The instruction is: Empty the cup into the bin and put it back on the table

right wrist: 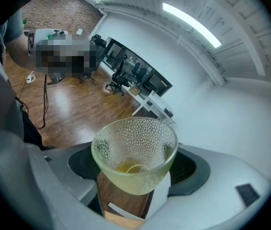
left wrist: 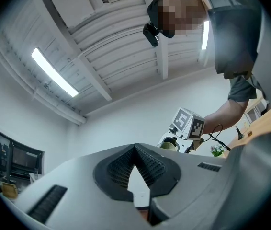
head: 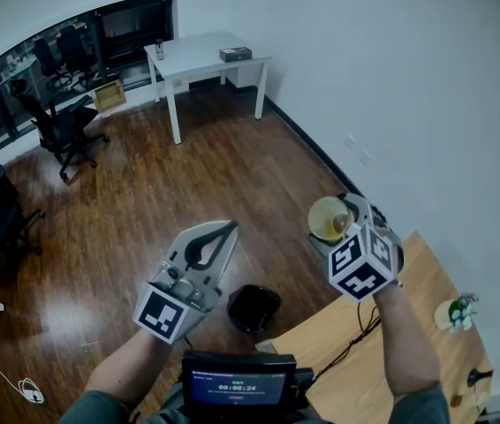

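Right gripper [right wrist: 135, 170] clamps dimpled yellow-green glass cup [right wrist: 134, 145], yellowish residue inside.

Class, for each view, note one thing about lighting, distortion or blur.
Head view: fisheye bends straight lines, and light glares off the wooden floor. Left gripper view: the strip light is blown out white. Right gripper view: the cup is sharp; the picture's edges darken.

Clamping the glass cup [right wrist: 134, 152] in the downward-angled right gripper [head: 339, 226]; holding the left gripper [head: 224, 232] closed, empty, left of the cup.
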The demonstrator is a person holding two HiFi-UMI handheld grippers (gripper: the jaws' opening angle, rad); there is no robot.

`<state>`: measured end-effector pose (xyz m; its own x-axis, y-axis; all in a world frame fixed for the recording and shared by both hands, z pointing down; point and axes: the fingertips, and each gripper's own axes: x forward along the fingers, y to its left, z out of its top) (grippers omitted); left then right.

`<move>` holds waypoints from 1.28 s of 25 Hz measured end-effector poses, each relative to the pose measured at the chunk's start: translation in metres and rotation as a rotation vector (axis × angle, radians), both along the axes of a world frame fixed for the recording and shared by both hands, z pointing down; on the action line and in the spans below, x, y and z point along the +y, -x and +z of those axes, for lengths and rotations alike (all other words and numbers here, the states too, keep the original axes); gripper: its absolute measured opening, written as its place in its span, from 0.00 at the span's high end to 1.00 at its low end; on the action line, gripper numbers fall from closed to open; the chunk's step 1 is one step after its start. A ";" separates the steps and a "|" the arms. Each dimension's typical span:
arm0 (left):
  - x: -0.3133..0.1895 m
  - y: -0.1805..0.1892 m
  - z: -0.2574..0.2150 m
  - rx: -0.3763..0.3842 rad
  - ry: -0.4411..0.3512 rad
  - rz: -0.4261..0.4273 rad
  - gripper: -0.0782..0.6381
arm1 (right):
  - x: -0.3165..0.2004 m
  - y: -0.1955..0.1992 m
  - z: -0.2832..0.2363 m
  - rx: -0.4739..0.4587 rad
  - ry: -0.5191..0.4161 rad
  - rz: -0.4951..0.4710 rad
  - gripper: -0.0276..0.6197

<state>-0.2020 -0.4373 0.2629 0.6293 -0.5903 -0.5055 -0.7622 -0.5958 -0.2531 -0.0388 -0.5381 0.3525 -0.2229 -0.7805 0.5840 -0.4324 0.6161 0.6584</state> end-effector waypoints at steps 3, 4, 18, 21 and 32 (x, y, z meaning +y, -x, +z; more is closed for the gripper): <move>0.000 0.002 0.002 -0.005 0.003 -0.008 0.89 | -0.002 -0.003 0.002 0.042 -0.013 0.000 0.34; 0.000 0.003 0.002 -0.005 0.003 -0.011 0.89 | -0.003 -0.003 0.003 0.057 -0.018 0.000 0.34; -0.006 0.010 0.015 0.005 0.043 -0.015 0.89 | -0.013 -0.013 0.014 0.201 -0.046 0.007 0.34; -0.008 0.012 0.018 0.004 0.057 -0.017 0.89 | -0.014 -0.014 0.013 0.239 -0.055 0.010 0.34; -0.003 0.018 0.021 0.010 0.061 -0.032 0.89 | -0.015 -0.011 0.008 0.305 -0.084 -0.010 0.34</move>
